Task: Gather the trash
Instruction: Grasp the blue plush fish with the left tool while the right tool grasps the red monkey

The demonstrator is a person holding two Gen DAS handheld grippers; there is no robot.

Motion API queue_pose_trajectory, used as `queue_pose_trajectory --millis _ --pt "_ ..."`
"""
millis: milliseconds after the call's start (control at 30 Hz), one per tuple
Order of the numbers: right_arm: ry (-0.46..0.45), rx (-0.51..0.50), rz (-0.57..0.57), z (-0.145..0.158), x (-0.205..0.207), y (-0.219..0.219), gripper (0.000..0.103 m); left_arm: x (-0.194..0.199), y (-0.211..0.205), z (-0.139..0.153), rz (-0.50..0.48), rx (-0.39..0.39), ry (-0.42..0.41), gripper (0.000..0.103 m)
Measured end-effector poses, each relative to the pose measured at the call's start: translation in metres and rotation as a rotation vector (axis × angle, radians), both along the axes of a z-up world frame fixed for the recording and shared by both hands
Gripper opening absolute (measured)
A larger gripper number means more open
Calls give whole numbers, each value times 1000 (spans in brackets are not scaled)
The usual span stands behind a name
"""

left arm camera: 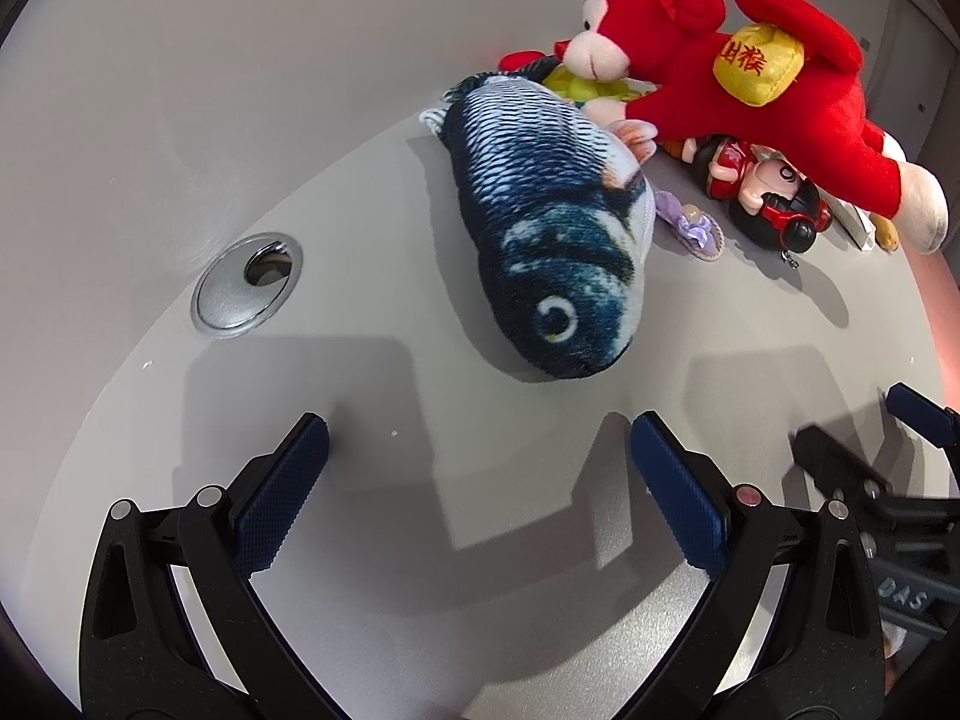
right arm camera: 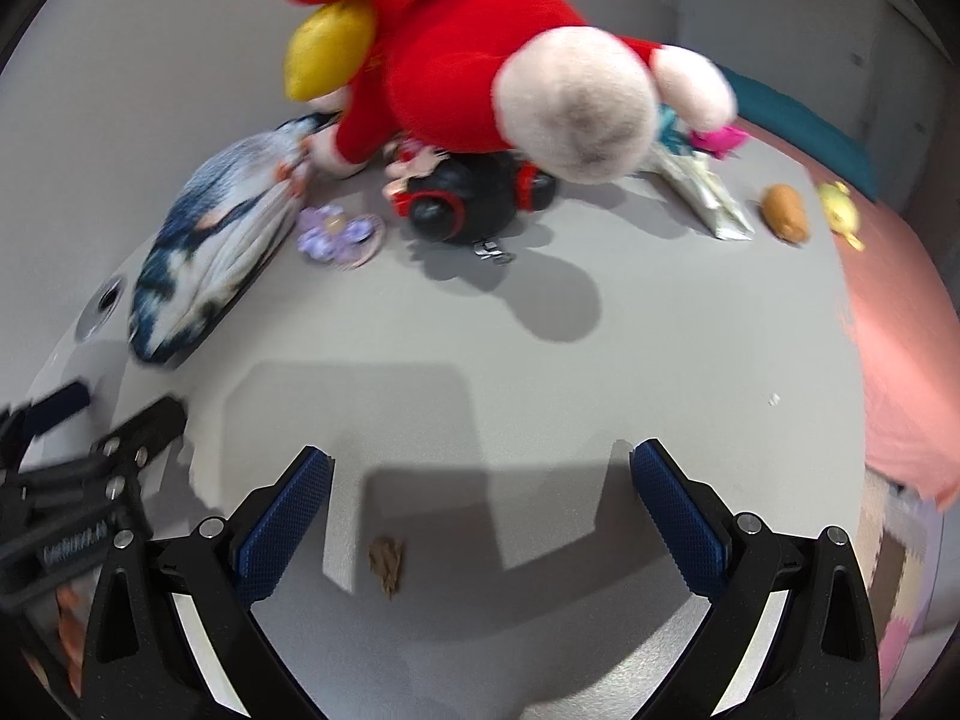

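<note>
Left gripper [left arm camera: 480, 438]: jaws spread wide, holding nothing, bare table [left arm camera: 420, 540] between them. Right gripper [right arm camera: 480, 468]: jaws equally wide and empty, with a small brown scrap [right arm camera: 387, 561] lying on the table between them, toward the left finger, at about 7 o'clock from the midpoint. It is not touched by either pad.

Judged step: the approach to a first piece of trash, nothing yet collected. The next move would call for the right gripper to descend and centre over the scrap, then close low against the surface, since the scrap looks thin and flat.

Outward from the left gripper, at 12 o'clock, lies a plush fish [left arm camera: 540, 210]; at 1 o'clock, a red plush monkey [left arm camera: 750, 90] draped over a small doll [left arm camera: 762, 192].

Only the right wrist view shows the scrap, plus a crumpled wrapper [right arm camera: 708, 192] at 1 o'clock. Only the left wrist view shows the cable grommet [left arm camera: 246, 285] clearly, at 10 o'clock. No bin is visible in either.
</note>
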State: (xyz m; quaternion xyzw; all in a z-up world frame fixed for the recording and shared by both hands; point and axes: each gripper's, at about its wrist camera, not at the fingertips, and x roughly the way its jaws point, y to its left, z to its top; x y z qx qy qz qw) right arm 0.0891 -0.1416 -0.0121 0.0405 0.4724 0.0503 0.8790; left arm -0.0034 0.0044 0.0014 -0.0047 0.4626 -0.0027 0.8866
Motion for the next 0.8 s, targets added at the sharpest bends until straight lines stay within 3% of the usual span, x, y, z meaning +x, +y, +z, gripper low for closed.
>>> queue_pose_trajectory --millis 133,333,600,800 --pt "-20 71 107 14 -10 -17 100 -8 9 8 9 -112 20 97" --pt "-51 160 196 49 -19 -50 101 -11 -7 32 -14 -37 -19 97" --pt "-165 175 309 113 -15 -64 100 22 -18 55 2 13 -20 97" --pt "-214 64 396 136 29 -47 80 47 -10 61 46 -42 -5 97"
